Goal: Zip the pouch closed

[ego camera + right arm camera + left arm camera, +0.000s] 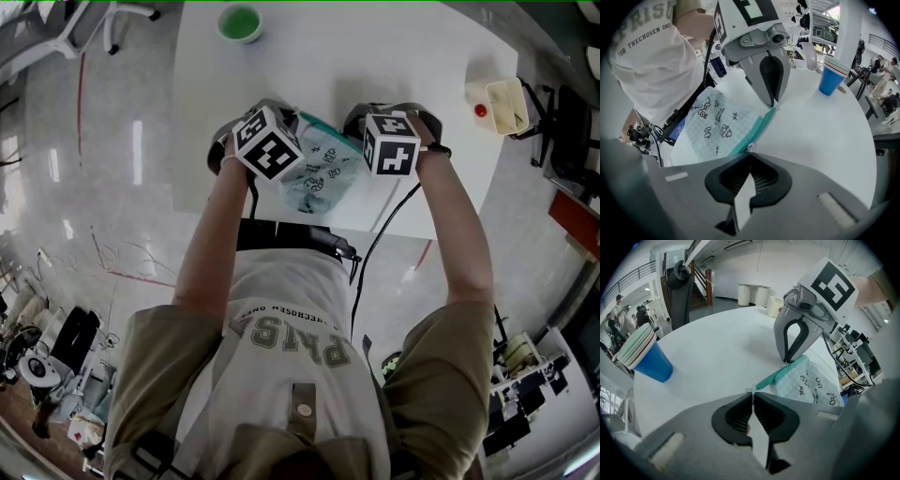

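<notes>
A pale checked pouch [319, 173] with small black drawings and a teal zipper band lies on the white table [394, 47] between both grippers. My left gripper [752, 397] is shut on a thin white tab at one end of the band. In the right gripper view, the left gripper [772, 104] pinches the far corner of the pouch [719, 124]. My right gripper [750, 154] is shut, with the small metal zipper pull [750, 147] at its tips. In the left gripper view, the right gripper [789, 359] bites the teal band of the pouch [811, 383] partway along. The marker cubes hide both jaw pairs in the head view.
A green cup [239, 23] stands at the table's far edge; it shows as a blue cup with a striped rim [647, 357] in the left gripper view. A cream container [502, 103] sits at the table's right corner. The near table edge lies just below the pouch.
</notes>
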A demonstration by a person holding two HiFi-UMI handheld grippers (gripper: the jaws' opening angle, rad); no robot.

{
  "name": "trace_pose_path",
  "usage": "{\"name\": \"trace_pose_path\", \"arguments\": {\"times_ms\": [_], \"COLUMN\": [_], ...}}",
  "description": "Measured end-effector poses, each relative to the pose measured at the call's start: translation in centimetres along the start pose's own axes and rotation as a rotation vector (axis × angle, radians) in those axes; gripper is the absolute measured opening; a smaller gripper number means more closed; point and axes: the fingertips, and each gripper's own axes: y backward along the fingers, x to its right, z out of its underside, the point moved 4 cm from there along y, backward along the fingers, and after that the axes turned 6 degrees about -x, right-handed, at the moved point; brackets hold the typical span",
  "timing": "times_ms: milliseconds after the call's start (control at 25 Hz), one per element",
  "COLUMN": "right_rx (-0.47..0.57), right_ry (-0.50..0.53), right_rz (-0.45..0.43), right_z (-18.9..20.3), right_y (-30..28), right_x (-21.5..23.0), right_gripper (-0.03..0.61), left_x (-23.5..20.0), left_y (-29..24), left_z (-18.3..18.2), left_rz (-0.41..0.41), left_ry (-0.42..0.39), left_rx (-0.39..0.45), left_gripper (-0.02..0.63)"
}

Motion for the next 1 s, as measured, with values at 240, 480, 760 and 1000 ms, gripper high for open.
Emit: {"name": "trace_pose_path", "arguments": {"times_ms": [240, 480, 760, 1000], "right_rx": [0.004, 0.006, 0.002, 0.001], "right_ry": [-0.020, -0.035, -0.047, -0.059], "right_rz": [-0.004, -0.005, -0.006, -0.007], "right_z": [0.5, 1.0, 1.5, 2.0], "right_y": [0.0, 0.1, 0.1, 0.0], "right_x": [-0.5, -0.9, -1.4, -1.7], "right_gripper": [0.002, 0.002, 0.002, 0.002], "left_x": [0.0, 0.0, 0.1, 0.0], "left_y": [0.0, 0.0, 0.0, -0.2], "left_z": [0.0, -0.1, 0.0, 0.0], "left_rz": [0.004, 0.003, 0.002, -0.001], "left_ry": [0.002, -0.001, -0.003, -0.007], "left_rx": [0.003, -0.001, -0.004, -0.006], "left_gripper": [0.025, 0.025, 0.025, 0.025]}}
